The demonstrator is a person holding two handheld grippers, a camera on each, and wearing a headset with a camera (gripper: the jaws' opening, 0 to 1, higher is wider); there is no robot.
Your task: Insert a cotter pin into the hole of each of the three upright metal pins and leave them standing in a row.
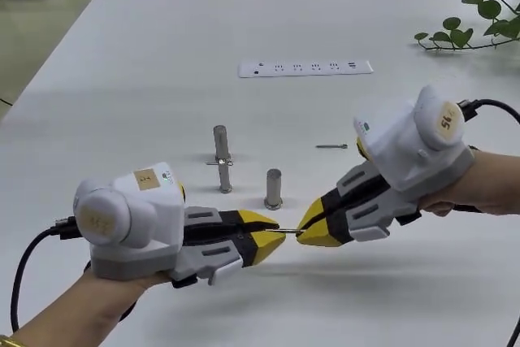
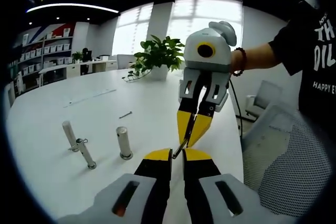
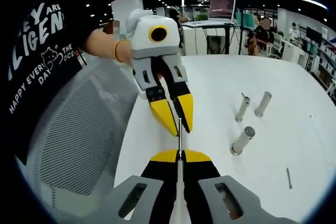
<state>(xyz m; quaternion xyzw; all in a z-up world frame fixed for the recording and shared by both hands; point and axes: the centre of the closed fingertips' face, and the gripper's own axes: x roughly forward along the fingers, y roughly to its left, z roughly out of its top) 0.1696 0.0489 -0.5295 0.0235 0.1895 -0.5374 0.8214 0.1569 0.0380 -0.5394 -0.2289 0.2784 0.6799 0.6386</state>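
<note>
Three upright metal pins stand on the white table (image 1: 146, 62): the far pin (image 1: 220, 142), the middle pin (image 1: 225, 176) and the near-right pin (image 1: 274, 188). A cotter pin (image 1: 219, 162) lies across between the far two; which one it passes through I cannot tell. In front of them my left gripper (image 1: 280, 236) and right gripper (image 1: 302, 232) meet tip to tip above the table. A thin cotter pin (image 1: 290, 232) runs between them, and both sets of jaws look shut on it (image 3: 179, 135). A third cotter pin (image 1: 331, 146) lies loose further right.
A white power strip (image 1: 306, 67) lies across the table beyond the pins. Plant leaves (image 1: 479, 22) reach in at the far right corner. A mesh office chair (image 2: 286, 156) stands off the table's near edge.
</note>
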